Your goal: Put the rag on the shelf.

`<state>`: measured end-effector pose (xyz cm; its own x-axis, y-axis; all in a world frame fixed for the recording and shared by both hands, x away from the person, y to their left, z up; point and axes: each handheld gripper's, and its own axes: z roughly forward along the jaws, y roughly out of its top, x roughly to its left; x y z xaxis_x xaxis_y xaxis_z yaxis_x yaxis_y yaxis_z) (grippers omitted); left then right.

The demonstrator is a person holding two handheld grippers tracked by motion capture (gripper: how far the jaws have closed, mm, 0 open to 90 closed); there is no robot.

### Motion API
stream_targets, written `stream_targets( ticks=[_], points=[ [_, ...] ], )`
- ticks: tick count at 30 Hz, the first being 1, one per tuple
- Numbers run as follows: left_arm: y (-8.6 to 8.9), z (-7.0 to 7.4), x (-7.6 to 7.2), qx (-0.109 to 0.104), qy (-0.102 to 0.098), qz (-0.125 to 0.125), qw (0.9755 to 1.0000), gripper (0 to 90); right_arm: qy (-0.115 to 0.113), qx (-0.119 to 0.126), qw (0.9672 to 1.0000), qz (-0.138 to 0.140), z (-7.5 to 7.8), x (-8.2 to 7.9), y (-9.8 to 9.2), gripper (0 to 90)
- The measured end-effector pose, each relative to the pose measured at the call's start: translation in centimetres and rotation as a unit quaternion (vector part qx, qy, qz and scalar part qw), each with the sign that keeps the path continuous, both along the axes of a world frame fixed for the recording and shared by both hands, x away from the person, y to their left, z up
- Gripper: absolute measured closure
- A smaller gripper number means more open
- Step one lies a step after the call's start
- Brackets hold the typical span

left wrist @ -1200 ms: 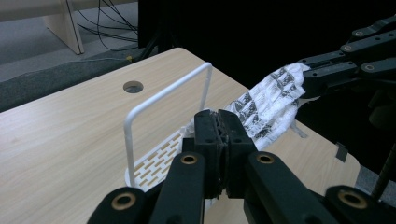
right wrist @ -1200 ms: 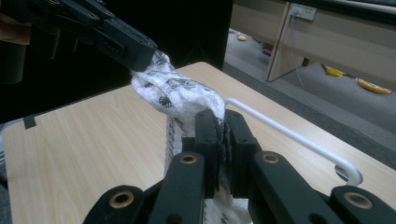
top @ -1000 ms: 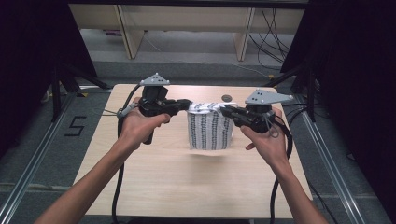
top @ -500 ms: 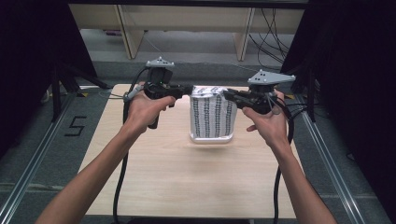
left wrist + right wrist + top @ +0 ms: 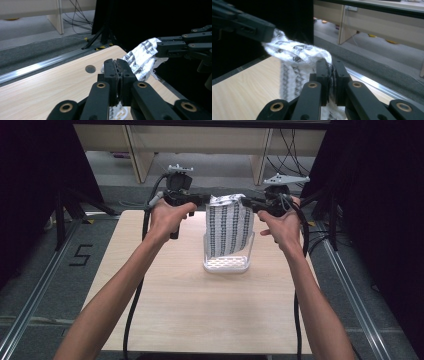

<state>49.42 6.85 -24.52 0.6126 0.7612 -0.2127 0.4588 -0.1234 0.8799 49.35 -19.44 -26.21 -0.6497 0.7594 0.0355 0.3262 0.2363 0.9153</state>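
left claw [image 5: 204, 198] and right claw [image 5: 246, 201] each clamp a top corner of the patterned cloth [image 5: 228, 227], holding it spread, probably for lowering into the white basket [image 5: 226, 265] mid-desk [image 5: 150, 285].

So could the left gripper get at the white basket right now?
Probably not yet. The left gripper is shut on the cloth's top corner, as is the right gripper, and the cloth hangs into the basket. It would have to let go first.
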Motion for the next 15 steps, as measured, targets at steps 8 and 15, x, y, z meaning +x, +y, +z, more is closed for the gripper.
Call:
stream_targets(
  ticks=[8,15],
  points=[
    [-0.7,-0.7,2.9,0.006,0.012,0.019,0.9997,87.1,0.025,0.001,0.9995,-0.022,-0.5,3.2,0.2,85.9],
    [-1.1,-2.0,5.1,0.007,0.021,0.024,0.9995,87.1,0.036,0.006,0.9988,-0.033,-1.4,4.6,0.1,85.8]
  ],
)
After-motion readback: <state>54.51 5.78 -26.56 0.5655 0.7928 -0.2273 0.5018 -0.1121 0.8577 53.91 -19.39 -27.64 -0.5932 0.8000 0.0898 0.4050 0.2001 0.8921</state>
